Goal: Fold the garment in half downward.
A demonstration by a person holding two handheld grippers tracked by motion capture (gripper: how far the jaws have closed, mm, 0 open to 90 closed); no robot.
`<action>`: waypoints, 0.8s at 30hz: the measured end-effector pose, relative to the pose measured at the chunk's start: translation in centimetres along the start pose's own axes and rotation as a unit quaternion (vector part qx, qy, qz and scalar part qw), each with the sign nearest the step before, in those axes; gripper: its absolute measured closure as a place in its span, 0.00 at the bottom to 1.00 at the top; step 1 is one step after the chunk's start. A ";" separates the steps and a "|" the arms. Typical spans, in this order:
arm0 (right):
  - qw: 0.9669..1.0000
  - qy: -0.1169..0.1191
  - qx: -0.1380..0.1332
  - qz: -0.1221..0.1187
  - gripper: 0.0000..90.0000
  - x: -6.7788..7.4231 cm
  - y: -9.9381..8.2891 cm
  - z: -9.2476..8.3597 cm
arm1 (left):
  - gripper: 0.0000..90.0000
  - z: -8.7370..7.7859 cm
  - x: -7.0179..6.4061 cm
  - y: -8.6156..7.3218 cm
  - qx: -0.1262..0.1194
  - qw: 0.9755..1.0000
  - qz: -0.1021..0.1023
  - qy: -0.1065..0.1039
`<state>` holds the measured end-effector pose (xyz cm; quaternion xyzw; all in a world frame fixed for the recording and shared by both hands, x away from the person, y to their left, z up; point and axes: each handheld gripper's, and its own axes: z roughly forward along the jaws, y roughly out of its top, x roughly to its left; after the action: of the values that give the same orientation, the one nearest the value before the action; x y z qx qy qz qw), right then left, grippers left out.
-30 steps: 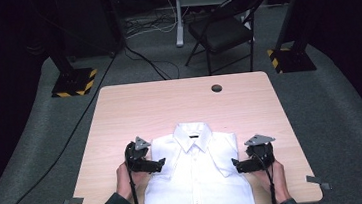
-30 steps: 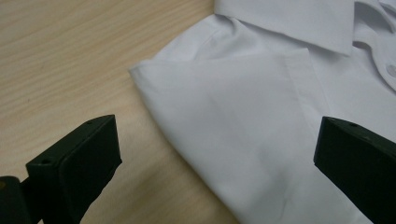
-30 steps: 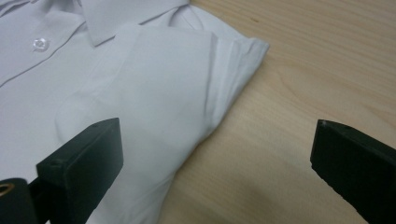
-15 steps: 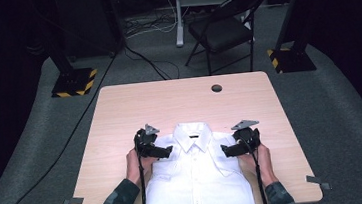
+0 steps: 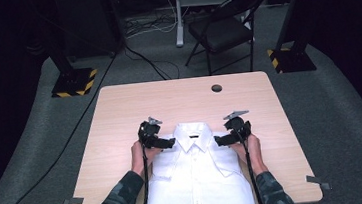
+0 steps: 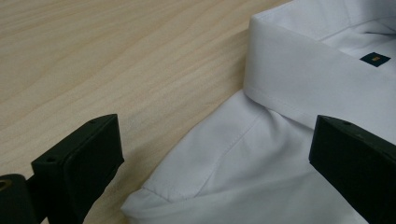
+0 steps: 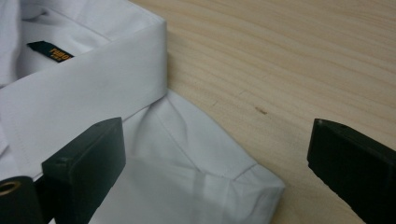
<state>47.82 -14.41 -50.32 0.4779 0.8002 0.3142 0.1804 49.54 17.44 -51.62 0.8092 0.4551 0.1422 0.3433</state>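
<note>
A folded white dress shirt [image 5: 196,178] lies on the wooden table [image 5: 120,113], collar toward the far side. My left gripper [image 5: 169,143] hovers at its left shoulder, jaws wide open. Between those jaws I see the shoulder fold [image 6: 219,158] and the collar [image 6: 303,70] with a dark label [image 6: 375,59]. At the right shoulder my right gripper [image 5: 220,140] is open too; its jaws straddle the shoulder corner [image 7: 224,172], with the collar [image 7: 93,79] and label [image 7: 49,51] to the left. Neither gripper holds anything.
A small dark hole [image 5: 216,88] sits near the table's far edge. Bare wood lies beyond the collar and on both sides of the shirt. A folding chair [image 5: 224,27] and stand bases [image 5: 71,82] are on the floor behind. Tape tabs [image 5: 73,201] mark the near corners.
Both grippers have moved forward and inward along the shirt, from its sides up to the two shoulders beside the collar. The shirt has not moved.
</note>
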 end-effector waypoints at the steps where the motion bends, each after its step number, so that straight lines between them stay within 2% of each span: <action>1: 1.000 -0.002 0.001 0.002 0.05 -0.1 0.1 0.3 | 0.03 0.2 0.0 0.0 0.002 1.000 0.001 -0.002; 4: 1.000 -0.006 0.004 0.010 0.15 -0.2 0.2 1.0 | 0.08 0.5 0.1 0.1 0.006 1.000 -0.002 0.001; 5: 1.000 -0.003 0.008 0.017 0.22 -0.5 0.2 1.4 | 0.14 0.6 0.1 0.1 0.006 1.000 -0.002 0.001; 6: 1.000 -0.003 0.008 0.017 0.22 -0.5 0.2 1.4 | 0.14 0.7 0.0 0.1 0.005 1.000 -0.001 0.004; 7: 1.000 -0.003 0.011 0.021 0.29 -0.7 0.2 1.7 | 0.19 0.7 0.0 0.1 0.004 1.000 0.001 0.007; 9: 1.000 0.002 0.011 0.024 0.31 -0.7 0.2 1.8 | 0.22 0.7 -0.2 0.1 0.003 1.000 0.006 0.011; 13: 1.000 0.004 0.012 0.009 0.48 -0.2 0.3 1.7 | 0.34 0.6 -0.6 0.0 0.000 0.999 0.033 0.021; 16: 1.000 0.005 0.010 -0.004 0.61 0.3 0.2 1.6 | 0.51 0.4 -1.0 0.0 -0.002 0.999 0.043 0.014; 20: 1.000 0.011 0.003 -0.006 0.72 0.6 -0.1 1.5 | 0.62 0.3 -1.2 0.0 -0.002 0.999 0.047 0.004; 21: 1.000 0.014 -0.001 -0.005 0.78 0.8 -0.2 1.4 | 0.69 0.3 -1.2 0.0 -0.002 0.999 0.049 0.002; 22: 1.000 0.014 -0.001 -0.005 0.78 0.8 -0.2 1.4 | 0.69 0.3 -1.3 0.0 -0.003 0.999 0.049 0.000; 24: 1.000 0.021 -0.004 0.000 0.86 0.9 -0.4 1.3 | 0.78 0.3 -1.3 -0.1 -0.003 0.999 0.050 -0.004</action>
<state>47.92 -13.31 -51.57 0.4700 0.8028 0.3276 0.1654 48.94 16.23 -51.77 0.8303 0.4123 0.1573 0.3403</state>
